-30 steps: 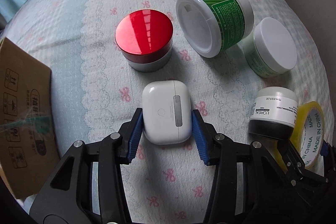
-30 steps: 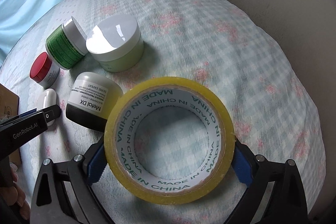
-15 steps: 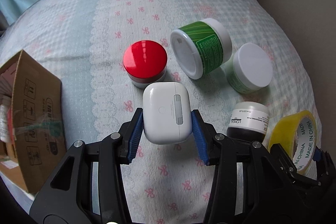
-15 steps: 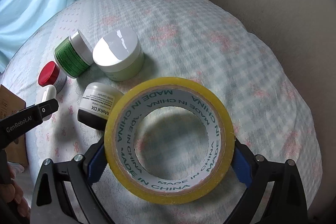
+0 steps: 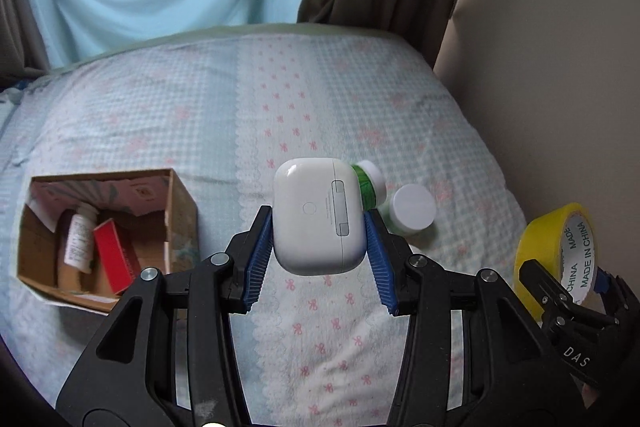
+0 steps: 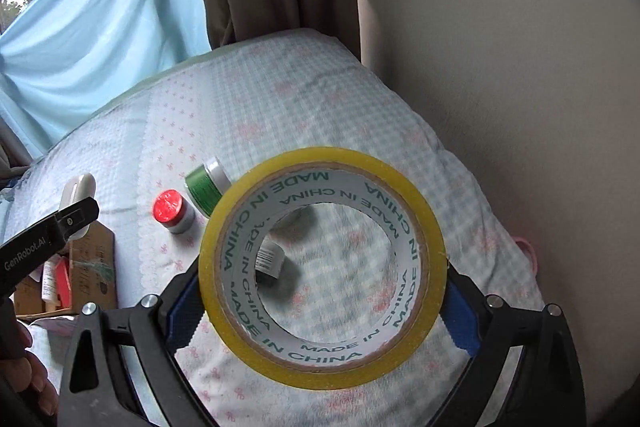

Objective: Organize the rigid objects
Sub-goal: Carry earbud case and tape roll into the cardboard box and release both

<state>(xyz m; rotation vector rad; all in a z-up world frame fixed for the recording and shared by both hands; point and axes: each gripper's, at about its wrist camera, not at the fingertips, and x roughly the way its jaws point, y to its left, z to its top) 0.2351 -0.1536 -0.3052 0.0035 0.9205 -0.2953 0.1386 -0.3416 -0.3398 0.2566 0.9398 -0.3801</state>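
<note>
Item: both grippers are now riding high above the bed (image 5: 420, 131), where a second ago they were low among the jars. Judged meaning: pick-up is finished for two objects and carrying toward the cardboard box (image 5: 182, 205) is beginning.

Left gripper (image 5: 320, 247): clamping the white earbud case (image 5: 318, 217) between its blue pads, case lifted clear of the bedspread, box lying to its left and lower.

Right gripper (image 6: 322, 307): gripping the yellow tape roll (image 6: 420, 215) across its outer rim, roll held upright in the air, facing the camera.

Count, remaining on the bed:
- red-lidded jar (image 6: 173, 211): one
- green-striped jar (image 6: 206, 185), lying on its side: one
- pale green jar with white lid (image 5: 412, 211): one
- black-and-white jar (image 6: 270, 261): one, seen through the roll's core and blurred, so the identification is probable only

Count, inside the box: one white bottle (image 5: 80, 239), one red carton (image 5: 114, 253); further contents are possibly lying hidden.

Held: two. Loose: four.
</note>
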